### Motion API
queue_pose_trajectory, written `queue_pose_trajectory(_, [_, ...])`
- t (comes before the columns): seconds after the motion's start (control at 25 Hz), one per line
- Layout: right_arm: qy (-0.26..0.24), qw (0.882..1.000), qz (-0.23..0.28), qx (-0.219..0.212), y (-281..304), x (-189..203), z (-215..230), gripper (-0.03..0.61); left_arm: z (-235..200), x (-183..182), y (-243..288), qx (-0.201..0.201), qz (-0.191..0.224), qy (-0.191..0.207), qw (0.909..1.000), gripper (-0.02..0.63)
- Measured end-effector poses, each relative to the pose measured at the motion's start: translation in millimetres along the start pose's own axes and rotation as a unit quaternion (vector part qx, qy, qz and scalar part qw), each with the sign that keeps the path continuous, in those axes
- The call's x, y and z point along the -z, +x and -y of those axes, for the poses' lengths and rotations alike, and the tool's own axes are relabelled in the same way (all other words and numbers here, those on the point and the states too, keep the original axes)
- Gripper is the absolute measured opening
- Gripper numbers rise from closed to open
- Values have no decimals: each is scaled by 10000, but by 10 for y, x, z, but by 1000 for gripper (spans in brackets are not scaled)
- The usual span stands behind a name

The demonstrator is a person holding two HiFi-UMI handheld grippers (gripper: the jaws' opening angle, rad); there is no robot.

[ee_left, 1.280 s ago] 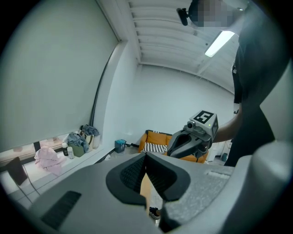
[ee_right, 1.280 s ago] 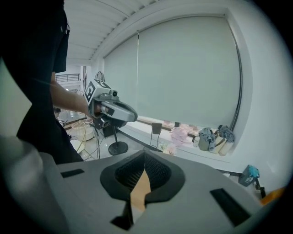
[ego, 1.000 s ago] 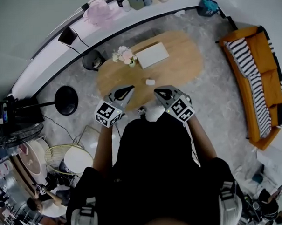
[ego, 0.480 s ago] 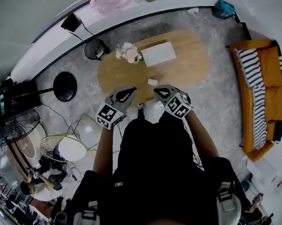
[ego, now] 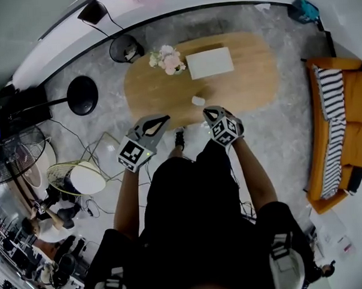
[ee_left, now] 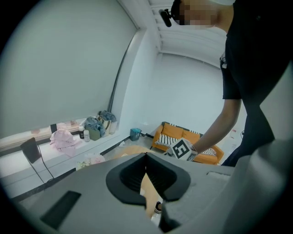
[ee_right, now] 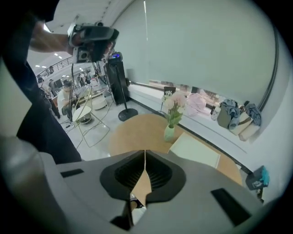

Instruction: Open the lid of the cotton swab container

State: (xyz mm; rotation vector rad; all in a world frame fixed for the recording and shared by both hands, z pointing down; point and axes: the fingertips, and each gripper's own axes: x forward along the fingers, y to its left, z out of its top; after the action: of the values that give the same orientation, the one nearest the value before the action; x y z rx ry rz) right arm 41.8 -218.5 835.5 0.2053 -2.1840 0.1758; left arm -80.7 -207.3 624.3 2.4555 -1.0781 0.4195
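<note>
A small white cotton swab container sits on the oval wooden table, near its front edge. My left gripper hangs shut and empty just short of the table's near left edge. My right gripper is also shut and empty, close in front of the container and apart from it. In the left gripper view the jaws meet on one line, with the right gripper's marker cube beyond them. The right gripper view shows its jaws shut over the table; the container is hidden there.
A vase of flowers and a white mat lie at the table's far side. An orange sofa with striped cushions stands to the right. A black round stand, a fan and cables lie on the floor at left.
Both grippers have sunk toward the table's near edge, the right one more than the left. Both pairs of jaws stayed shut. The head view has shifted slightly.
</note>
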Motion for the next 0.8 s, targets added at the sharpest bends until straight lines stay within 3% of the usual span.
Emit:
queue_pose_trajectory(0.2, [87,9991,-397,-152,425,458,93,40,35,211,112,-97,-123,-311,9994,0])
queue_pose_trajectory(0.48, [114,9948,-969,-282,1096,961,148,162,1,635,203,-184,-312,-504,9981,0])
queue_pose_trajectory(0.8, [34,9918,-1246,-282,1651,1313,164,196,51,1100,266,-224,-475,-766,9957,0])
